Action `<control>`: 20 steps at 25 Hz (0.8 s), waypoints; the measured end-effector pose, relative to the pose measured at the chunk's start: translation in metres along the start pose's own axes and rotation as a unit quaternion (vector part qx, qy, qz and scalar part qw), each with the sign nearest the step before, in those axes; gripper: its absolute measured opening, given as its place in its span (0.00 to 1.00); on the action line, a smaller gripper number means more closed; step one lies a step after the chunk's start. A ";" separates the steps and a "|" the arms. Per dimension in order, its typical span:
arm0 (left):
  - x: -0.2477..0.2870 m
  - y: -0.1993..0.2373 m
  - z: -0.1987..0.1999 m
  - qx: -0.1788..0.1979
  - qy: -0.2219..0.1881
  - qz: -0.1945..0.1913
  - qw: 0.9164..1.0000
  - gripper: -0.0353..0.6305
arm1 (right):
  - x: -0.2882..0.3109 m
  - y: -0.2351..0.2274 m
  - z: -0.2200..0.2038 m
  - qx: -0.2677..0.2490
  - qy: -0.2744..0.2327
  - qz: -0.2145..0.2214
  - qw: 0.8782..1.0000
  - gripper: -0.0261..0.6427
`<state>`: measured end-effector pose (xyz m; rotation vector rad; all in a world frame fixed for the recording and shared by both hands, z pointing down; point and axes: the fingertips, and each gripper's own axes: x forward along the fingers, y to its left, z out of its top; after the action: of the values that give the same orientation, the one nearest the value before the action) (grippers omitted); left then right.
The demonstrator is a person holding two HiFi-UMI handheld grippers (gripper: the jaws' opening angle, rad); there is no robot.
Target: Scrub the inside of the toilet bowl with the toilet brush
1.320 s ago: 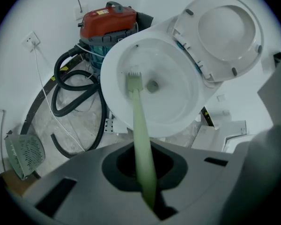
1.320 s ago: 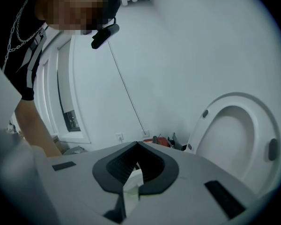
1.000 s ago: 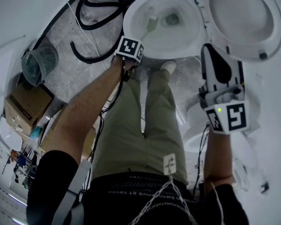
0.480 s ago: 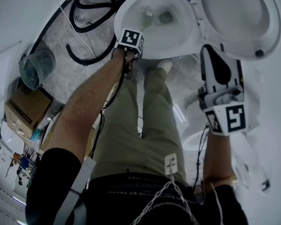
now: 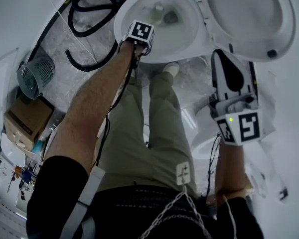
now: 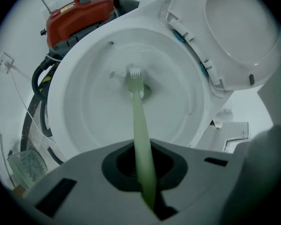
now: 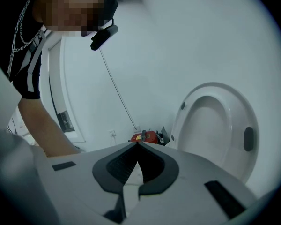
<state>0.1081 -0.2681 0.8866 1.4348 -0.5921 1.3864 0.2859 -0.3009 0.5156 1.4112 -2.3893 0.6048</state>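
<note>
The white toilet bowl (image 5: 182, 39) lies at the top of the head view, with its seat and lid (image 5: 249, 14) raised to the right. My left gripper (image 5: 143, 30) hangs over the bowl's near rim, shut on the pale green handle of the toilet brush (image 6: 139, 121). The handle runs from the left gripper (image 6: 143, 170) down into the bowl (image 6: 84, 107). The white brush head (image 6: 134, 73) rests on the inner wall beside the drain hole. My right gripper (image 5: 222, 56) is held off to the right below the raised lid, shut and empty (image 7: 137, 144).
Black hoses (image 5: 89, 14) loop on the tiled floor left of the bowl, near a red machine (image 6: 79, 11). A mesh basket (image 5: 35, 76) and a cardboard box (image 5: 25, 116) stand further left. The person's legs (image 5: 149, 128) stand just before the bowl.
The left gripper has pushed forward over the bowl, and the brush head has slid deeper and leftward along the inner wall. The right gripper has stayed about where it was.
</note>
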 end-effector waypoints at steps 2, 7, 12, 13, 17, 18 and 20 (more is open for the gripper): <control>0.002 -0.010 0.009 0.005 -0.001 -0.005 1.000 0.05 | -0.002 -0.003 0.001 -0.004 -0.002 -0.002 1.000 0.04; 0.011 -0.025 0.018 0.058 0.006 0.022 0.998 0.05 | -0.012 -0.009 -0.007 -0.004 0.008 -0.014 1.000 0.04; 0.020 -0.033 0.017 0.113 0.020 0.040 0.993 0.05 | -0.018 -0.014 -0.015 -0.004 0.015 -0.019 1.000 0.04; 0.021 -0.035 0.016 0.120 0.022 0.041 0.992 0.05 | -0.019 -0.015 -0.016 -0.004 0.016 -0.021 1.000 0.04; 0.023 -0.041 0.010 0.157 0.032 0.045 0.986 0.05 | -0.019 -0.009 -0.014 0.000 0.011 -0.018 1.000 0.04; 0.024 -0.043 0.007 0.172 0.036 0.048 0.983 0.05 | -0.018 -0.007 -0.013 -0.001 0.011 -0.016 1.000 0.04; 0.025 -0.044 0.000 0.203 0.049 0.052 0.977 0.05 | -0.016 -0.003 -0.011 -0.004 0.010 -0.014 1.000 0.04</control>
<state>0.1519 -0.2444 0.8954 1.6602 -0.3356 1.7221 0.2964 -0.2844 0.5183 1.4268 -2.3503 0.5981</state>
